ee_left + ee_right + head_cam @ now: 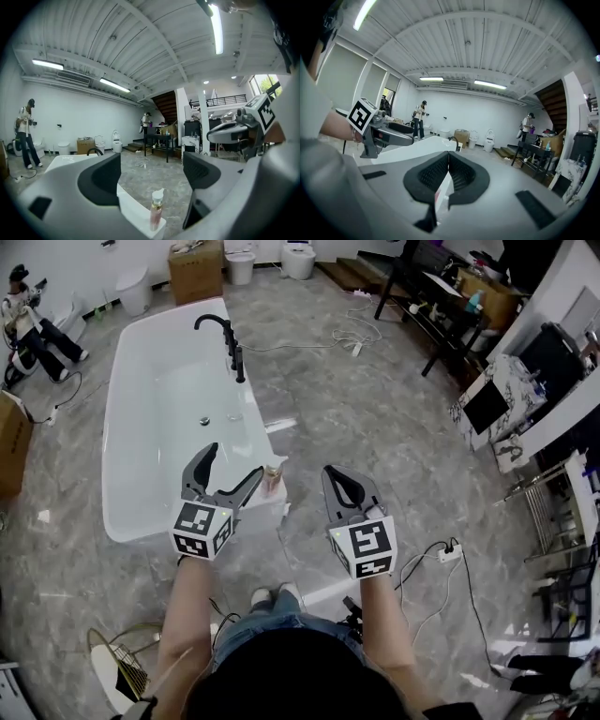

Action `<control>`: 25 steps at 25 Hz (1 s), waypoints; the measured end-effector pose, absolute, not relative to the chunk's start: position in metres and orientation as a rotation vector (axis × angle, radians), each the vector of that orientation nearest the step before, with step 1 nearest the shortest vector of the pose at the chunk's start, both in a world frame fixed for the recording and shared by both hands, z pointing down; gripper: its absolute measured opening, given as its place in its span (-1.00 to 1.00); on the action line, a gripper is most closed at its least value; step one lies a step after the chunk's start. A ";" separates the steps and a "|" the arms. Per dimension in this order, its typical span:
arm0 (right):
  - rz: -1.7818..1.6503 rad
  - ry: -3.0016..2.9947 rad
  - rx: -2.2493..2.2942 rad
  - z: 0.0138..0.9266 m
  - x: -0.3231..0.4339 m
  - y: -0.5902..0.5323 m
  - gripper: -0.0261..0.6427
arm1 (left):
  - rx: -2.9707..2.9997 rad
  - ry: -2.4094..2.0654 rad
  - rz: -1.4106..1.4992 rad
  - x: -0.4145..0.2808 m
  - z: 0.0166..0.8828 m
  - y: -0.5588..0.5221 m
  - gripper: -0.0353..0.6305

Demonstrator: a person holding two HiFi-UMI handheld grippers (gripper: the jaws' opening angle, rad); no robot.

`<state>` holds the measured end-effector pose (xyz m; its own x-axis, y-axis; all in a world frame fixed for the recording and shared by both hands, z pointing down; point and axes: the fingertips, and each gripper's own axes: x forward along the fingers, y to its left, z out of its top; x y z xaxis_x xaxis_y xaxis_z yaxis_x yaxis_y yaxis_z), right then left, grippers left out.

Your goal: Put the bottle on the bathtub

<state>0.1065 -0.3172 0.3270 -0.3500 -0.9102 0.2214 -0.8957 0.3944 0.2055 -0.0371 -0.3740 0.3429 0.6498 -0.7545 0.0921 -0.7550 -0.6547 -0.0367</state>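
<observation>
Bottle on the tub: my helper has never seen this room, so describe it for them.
Find the big white bathtub on the grey floor. On its near right corner, far from the black faucet, stands the bottle: small, pinkish, white pump top.

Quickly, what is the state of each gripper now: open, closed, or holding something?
Left gripper: open, holding nothing; the bottle stands on the bathtub corner in front of it.
Right gripper: closed, holding nothing.
</observation>
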 end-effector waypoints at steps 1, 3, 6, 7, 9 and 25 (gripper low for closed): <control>-0.076 -2.367 1.598 0.320 0.108 -0.318 -0.87 | 2.849 -1.314 0.138 -0.039 0.336 -0.373 0.37; -0.093 -2.378 1.640 0.306 0.111 -0.323 -0.87 | 2.854 -1.341 0.101 -0.043 0.321 -0.375 0.37; -0.134 -2.377 1.673 0.292 0.113 -0.325 -0.88 | 2.868 -1.378 0.061 -0.047 0.307 -0.372 0.35; -0.155 -2.371 1.675 0.288 0.112 -0.324 -0.87 | 2.870 -1.388 0.061 -0.049 0.305 -0.370 0.34; -0.206 -2.349 1.683 0.278 0.113 -0.324 -0.88 | 2.869 -1.410 0.072 -0.055 0.302 -0.367 0.31; -0.275 -2.425 1.734 0.233 0.108 -0.317 -0.88 | 2.893 -1.621 -0.041 -0.083 0.249 -0.354 -0.86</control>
